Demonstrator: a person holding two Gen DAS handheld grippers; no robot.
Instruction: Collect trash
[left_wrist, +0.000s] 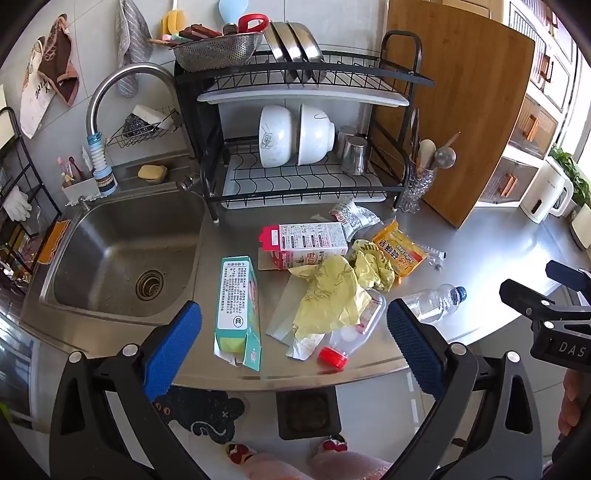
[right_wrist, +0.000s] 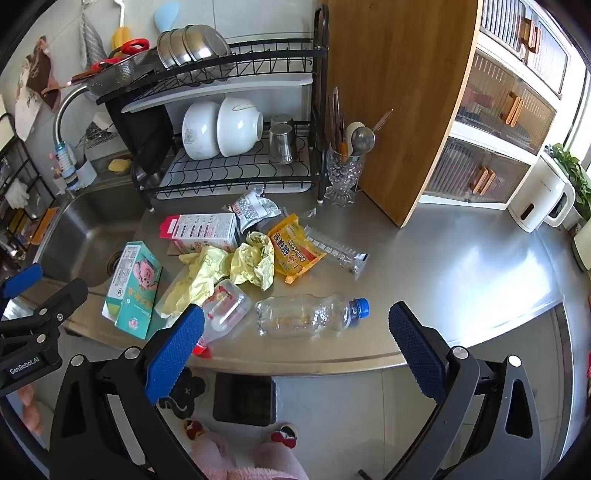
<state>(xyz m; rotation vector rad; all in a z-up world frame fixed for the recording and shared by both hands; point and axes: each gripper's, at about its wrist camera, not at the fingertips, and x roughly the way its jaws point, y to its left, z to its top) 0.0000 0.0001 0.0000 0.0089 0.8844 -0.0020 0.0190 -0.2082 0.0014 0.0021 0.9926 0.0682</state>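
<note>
Both grippers' blue fingers (left_wrist: 173, 347) (right_wrist: 415, 347) spread wide, touching nothing.

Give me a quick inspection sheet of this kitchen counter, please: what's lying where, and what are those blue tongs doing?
Surface: steel counter, dry-looking, with sink at its left.
Job's things: teal carton, pink-and-white carton, crumpled yellow wrapper, orange soap packet, clear bottle with blue cap, clear bottle with red cap, silver wrapper, all loose near the front edge.
Clutter: dish rack with white bowls, cutting board, kettle.
Grippers: left tongs open, empty; right tongs open, empty, above the front edge.
Cables: nothing seen.
Surroundings: black bin on the floor below.
</note>
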